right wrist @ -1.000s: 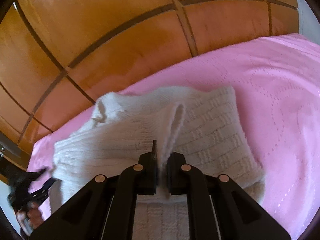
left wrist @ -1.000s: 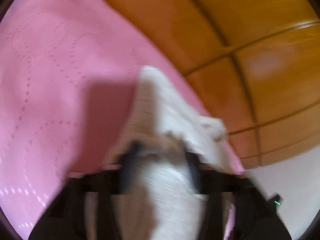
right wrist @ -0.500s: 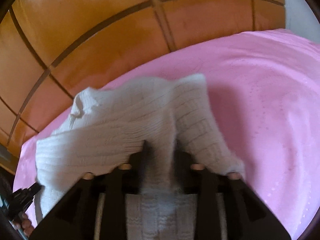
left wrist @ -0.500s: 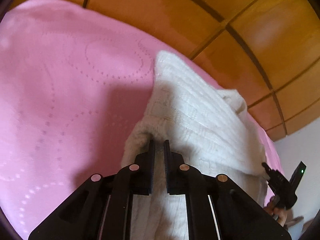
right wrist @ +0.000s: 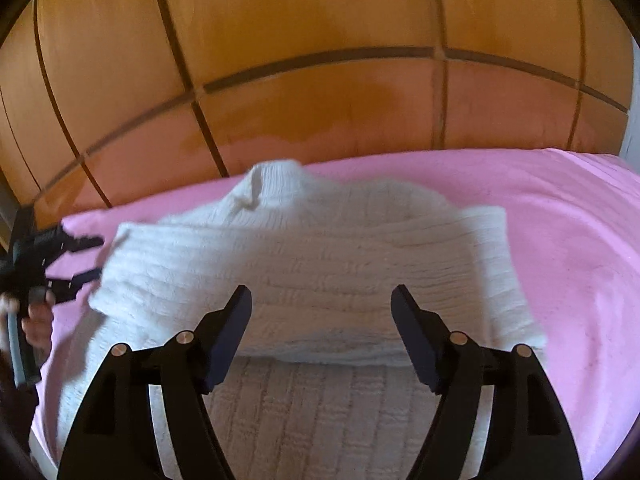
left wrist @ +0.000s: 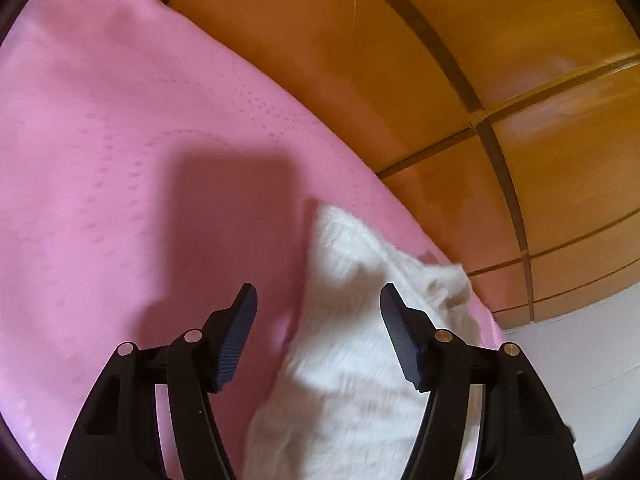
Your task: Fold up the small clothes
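No writing shows anywhere. My right gripper (right wrist: 320, 300) and left gripper (left wrist: 318, 298) have just been opening, jaws spread, pinching nothing. The cream ribbed-knit sweater (right wrist: 304, 264) lies folded on the pink quilted bedspread (right wrist: 568, 216) before the wooden headboard (right wrist: 320, 112).

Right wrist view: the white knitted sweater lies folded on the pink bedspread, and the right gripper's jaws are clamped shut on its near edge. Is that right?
Not quite. In the right wrist view the right gripper has its jaws spread wide, just opened, and gripping nothing. The rest holds: the white knitted sweater lies folded on the pink bedspread.
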Demonstrator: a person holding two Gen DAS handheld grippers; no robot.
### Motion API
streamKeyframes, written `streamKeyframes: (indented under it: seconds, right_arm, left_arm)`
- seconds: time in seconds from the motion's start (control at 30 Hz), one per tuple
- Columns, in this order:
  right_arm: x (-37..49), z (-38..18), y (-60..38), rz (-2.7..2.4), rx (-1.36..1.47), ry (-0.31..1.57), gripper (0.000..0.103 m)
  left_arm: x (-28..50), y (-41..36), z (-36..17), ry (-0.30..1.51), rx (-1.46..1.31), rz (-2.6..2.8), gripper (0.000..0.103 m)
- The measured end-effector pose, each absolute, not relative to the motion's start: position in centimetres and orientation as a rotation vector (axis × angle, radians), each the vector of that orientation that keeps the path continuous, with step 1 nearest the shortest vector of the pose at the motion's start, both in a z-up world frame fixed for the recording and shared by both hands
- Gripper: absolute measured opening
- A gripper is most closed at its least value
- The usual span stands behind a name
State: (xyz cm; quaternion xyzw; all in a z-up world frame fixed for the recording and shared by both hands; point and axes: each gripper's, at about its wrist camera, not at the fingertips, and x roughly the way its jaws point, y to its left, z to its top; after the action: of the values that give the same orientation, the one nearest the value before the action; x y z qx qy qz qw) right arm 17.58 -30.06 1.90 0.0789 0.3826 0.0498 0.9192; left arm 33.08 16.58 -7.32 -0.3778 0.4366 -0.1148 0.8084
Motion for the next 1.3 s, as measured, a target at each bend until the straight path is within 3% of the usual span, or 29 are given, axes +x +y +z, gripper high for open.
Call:
streamKeyframes:
  seconds: [0.07,0.1,0.13,0.27,0.37,0.53,0.67,0.83,0.97,1.0,1.07,1.1,1.3]
  right_arm:
    - [18.2,1.3,-30.0,0.097,0.166,0.804,0.072]
    - [18.7,0.9,-30.2,0.091,0.167,0.810,0.072]
    - [19.0,0.7,-30.3,0.082,0.164,0.819,0.072]
    - [18.9,-0.4,-30.6,0.073,0.157,0.836,0.074]
    - [18.8,-1.4,-29.5,0.065,0.101,0.831,0.082]
    - [19.7,-2.2,-28.1,0.031,0.028,0.842,0.090]
    - [20.0,-2.5,-28.8,0.035,0.081,0.843,0.091]
    - [19.9,-2.4,-28.6,0.035,0.078,0.838,0.092]
    - [19.8,-2.2,-28.5,0.029,0.075,0.836,0.092]
    - [19.7,-2.0,-28.6,0.027,0.081,0.833,0.093]
    - [19.0,-1.3,-28.6,0.033,0.084,0.822,0.099]
    - [18.7,-1.1,-28.6,0.037,0.086,0.814,0.101]
    - [15.0,-0.4,-28.8,0.027,0.135,0.822,0.101]
  left_arm:
    - [34.5,16.1,-7.8,0.951,-0.826,-0.248,0.057]
    - [35.1,15.7,-7.9,0.948,-0.829,-0.270,0.042]
    - [35.4,15.2,-7.8,0.953,-0.805,-0.284,0.015]
    - [32.9,14.5,-5.0,0.780,-0.680,-0.256,0.009]
    - [33.2,13.1,-5.4,0.809,-0.496,-0.142,0.009]
    - [33.5,10.8,-6.2,0.855,-0.348,-0.018,0.026]
    - [29.2,9.0,-3.9,0.751,-0.319,-0.104,0.026]
    - [26.6,6.3,-7.5,0.836,-0.170,-0.089,0.026]
    - [25.0,7.1,-6.3,0.833,-0.226,-0.057,0.026]
    - [24.4,7.0,-5.9,0.824,-0.230,-0.057,0.029]
    - [22.4,7.2,-4.9,0.784,-0.212,-0.055,0.063]
    - [20.9,7.3,-4.4,0.749,-0.197,-0.046,0.067]
    - [16.3,7.5,-3.5,0.708,-0.184,-0.028,0.067]
